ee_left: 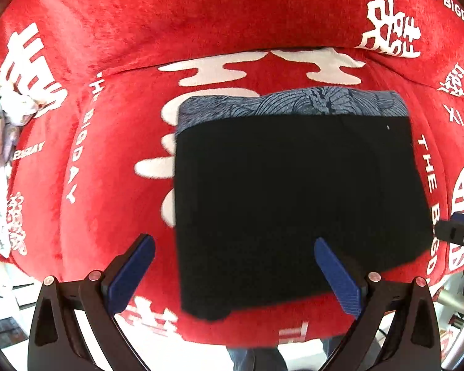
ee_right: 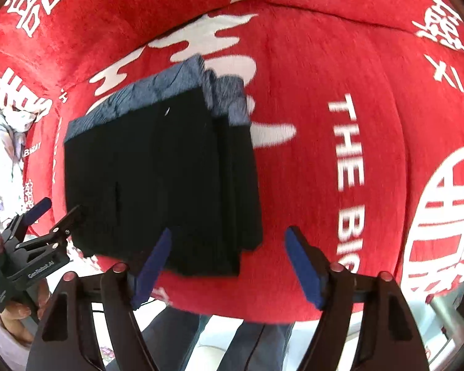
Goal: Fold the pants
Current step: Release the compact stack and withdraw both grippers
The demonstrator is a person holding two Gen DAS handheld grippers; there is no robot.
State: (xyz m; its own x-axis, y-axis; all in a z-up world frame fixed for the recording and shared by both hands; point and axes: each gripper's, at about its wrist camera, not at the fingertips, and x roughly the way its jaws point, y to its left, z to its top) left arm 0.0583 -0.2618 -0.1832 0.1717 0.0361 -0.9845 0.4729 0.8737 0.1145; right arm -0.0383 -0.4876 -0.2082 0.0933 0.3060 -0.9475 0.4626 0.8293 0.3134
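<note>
Folded black pants (ee_left: 294, 191) with a blue-grey patterned waistband (ee_left: 294, 102) lie flat in a compact rectangle on the red blanket (ee_left: 232, 15). My left gripper (ee_left: 234, 242) hovers open over their near left corner, pads wide apart and gripping nothing. In the right wrist view the pants (ee_right: 157, 170) show stacked layers along their right side. My right gripper (ee_right: 229, 232) is open above the near right corner, its pads clear of the cloth. The left gripper (ee_right: 62, 207) appears at the pants' left edge, and the right gripper (ee_left: 457, 232) at the far right of the left wrist view.
The red blanket (ee_right: 309, 92) carries white characters and lettering and drops off at the near edge. A pale floral cloth (ee_left: 0, 117) lies bunched at the left. A person's legs in jeans (ee_right: 201, 340) stand below the edge. A metal tube (ee_right: 448, 312) is at the lower right.
</note>
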